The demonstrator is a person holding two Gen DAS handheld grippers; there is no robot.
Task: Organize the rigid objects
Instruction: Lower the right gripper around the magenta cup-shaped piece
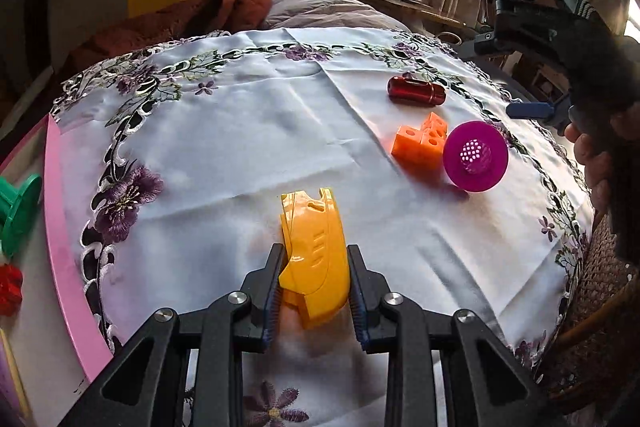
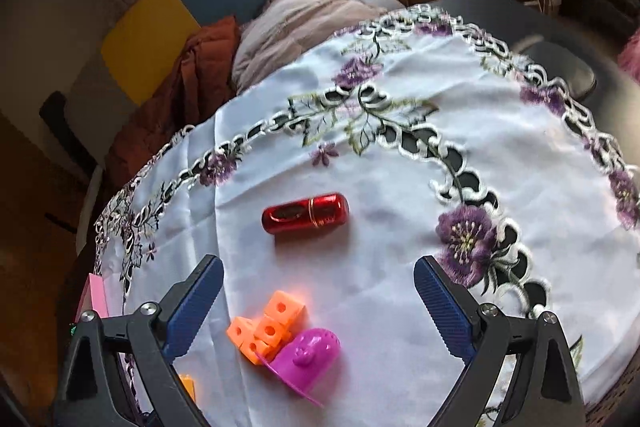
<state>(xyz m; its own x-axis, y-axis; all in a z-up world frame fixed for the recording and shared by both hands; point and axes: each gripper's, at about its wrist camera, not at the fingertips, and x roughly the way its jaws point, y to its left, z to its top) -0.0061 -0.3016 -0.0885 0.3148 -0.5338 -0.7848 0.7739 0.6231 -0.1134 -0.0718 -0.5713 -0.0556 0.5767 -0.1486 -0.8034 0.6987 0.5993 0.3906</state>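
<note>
While the left gripper (image 1: 316,291) clamps one yellow shell (image 1: 314,259) above the tablecloth (image 1: 240,131), right gripper (image 2: 318,303) wide open, near the shell one red cylinder (image 2: 305,213), one orange block cluster (image 2: 266,327), one magenta disc (image 2: 310,357), left of it pink tray (image 1: 60,251) holding one green piece (image 1: 18,213), one red piece (image 1: 10,289).

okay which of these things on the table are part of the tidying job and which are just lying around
Part of the job:
yellow curved plastic piece, clamped in the left gripper
orange holed plastic blocks
magenta perforated plastic disc
shiny red metal cylinder

Just lying about:
white embroidered tablecloth
rust-brown blanket
</note>
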